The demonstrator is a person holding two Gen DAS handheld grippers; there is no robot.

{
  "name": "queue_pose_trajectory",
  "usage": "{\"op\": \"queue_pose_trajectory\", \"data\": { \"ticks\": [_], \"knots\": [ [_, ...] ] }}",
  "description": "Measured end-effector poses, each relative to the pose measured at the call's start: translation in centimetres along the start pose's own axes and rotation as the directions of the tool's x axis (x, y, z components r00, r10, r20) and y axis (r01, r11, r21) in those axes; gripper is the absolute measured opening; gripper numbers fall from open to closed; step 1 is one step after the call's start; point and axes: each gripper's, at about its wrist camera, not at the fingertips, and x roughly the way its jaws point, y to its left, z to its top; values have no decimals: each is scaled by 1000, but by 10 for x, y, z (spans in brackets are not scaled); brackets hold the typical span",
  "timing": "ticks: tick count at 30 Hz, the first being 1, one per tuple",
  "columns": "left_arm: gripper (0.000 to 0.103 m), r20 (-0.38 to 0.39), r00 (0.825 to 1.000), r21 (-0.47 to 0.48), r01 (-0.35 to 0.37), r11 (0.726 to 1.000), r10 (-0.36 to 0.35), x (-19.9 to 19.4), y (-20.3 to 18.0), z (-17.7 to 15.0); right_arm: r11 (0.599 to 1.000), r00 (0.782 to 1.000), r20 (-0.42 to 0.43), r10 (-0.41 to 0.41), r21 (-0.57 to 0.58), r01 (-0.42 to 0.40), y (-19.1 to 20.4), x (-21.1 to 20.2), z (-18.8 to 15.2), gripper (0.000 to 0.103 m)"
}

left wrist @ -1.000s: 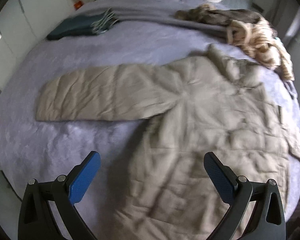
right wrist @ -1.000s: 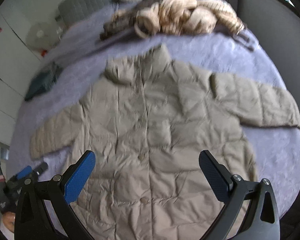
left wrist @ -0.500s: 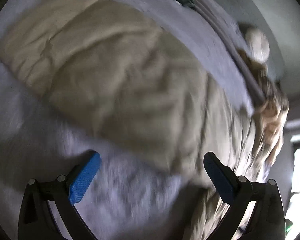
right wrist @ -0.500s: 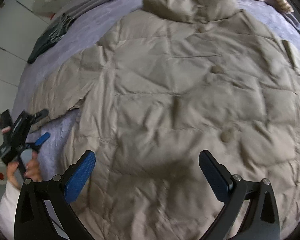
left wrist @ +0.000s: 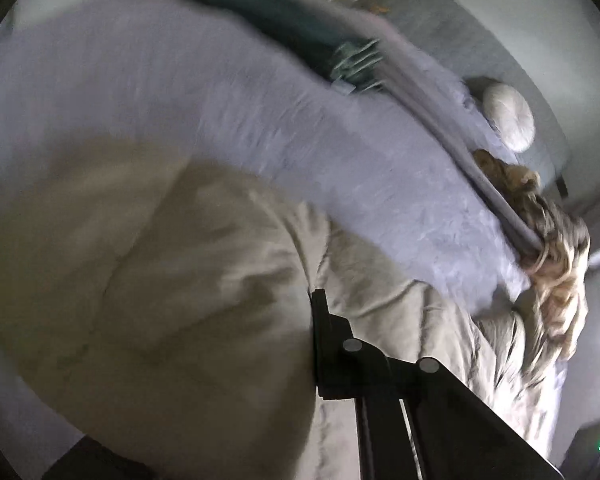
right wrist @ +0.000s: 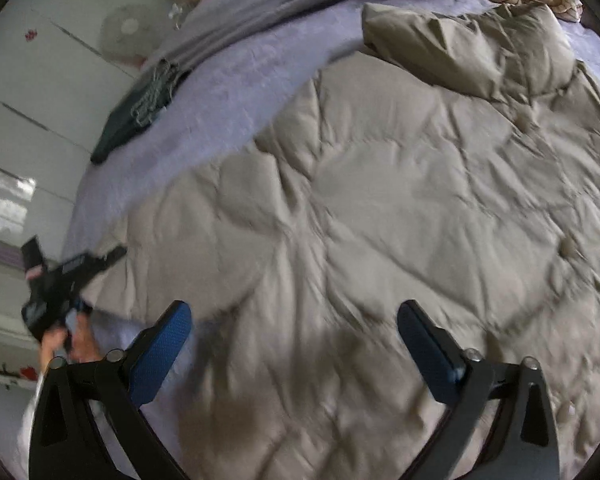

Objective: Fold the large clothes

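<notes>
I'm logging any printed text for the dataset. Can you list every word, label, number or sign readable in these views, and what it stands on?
None can be read.
The left gripper carries a pinkish label, too blurred to read.
The puffer coat, the dark green scarf and the bed cover show no text.

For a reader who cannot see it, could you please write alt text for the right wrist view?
A beige puffer coat lies spread on a lavender bedspread, the right gripper above its hem, jaws closing with nothing between them yet. At left, the left gripper meets the sleeve.
</notes>
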Motion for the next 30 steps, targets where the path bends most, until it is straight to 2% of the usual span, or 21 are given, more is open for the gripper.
{"op": "queue_pose_trajectory", "data": {
  "ticks": [1, 2, 3, 8, 10, 14, 18, 20, 23, 25, 28, 30],
  "knots": [
    [11, 18, 1000, 33, 0, 999, 0, -8, -9, 2, 1000, 1000, -4, 16, 11, -16, 2, 5, 3, 31],
    [11, 39, 999, 67, 7, 998, -9, -19, -17, 4, 999, 999, -27, 30, 27, -29, 4, 14, 6, 13],
    [11, 59, 998, 98, 20, 995, -26, -29, -24, 6, 998, 998, -43, 46, 53, -44, 7, 25, 9, 5],
    [11, 107, 985, 236, 104, 966, -132, -69, -71, 4, 984, 986, -73, 153, 105, -145, 14, 64, 10, 5],
    [11, 98, 979, 296, 144, 944, -180, -77, -98, 0, 978, 977, -107, 185, 116, -172, 16, 81, 8, 5],
    [11, 50, 964, 395, 220, 892, -260, -83, -164, -21, 978, 968, -167, 190, 116, -172, 17, 107, 5, 5],
    [11, -4, 947, 476, 285, 832, -322, -81, -238, -52, 965, 949, -191, 252, 126, -231, 4, 82, 4, 5],
    [11, -55, 937, 530, 319, 786, -344, -74, -281, -76, 965, 953, -167, 251, 115, -234, -14, 54, 2, 5],
    [11, -137, 944, 629, 318, 710, -302, -46, -342, -125, 984, 983, -98, 155, 103, -145, -65, 1, 2, 5],
    [11, -164, 955, 683, 292, 669, -249, -26, -369, -158, 992, 996, -59, 72, 107, -65, -102, -32, 2, 5],
    [12, -185, 976, 759, 218, 614, -118, 14, -399, -210, 991, 999, -21, -30, 132, 32, -151, -70, 2, 5],
    [12, -180, 983, 803, 168, 572, -36, 38, -403, -239, 986, 997, -9, -74, 146, 75, -176, -85, 0, 5]
  ]
}}
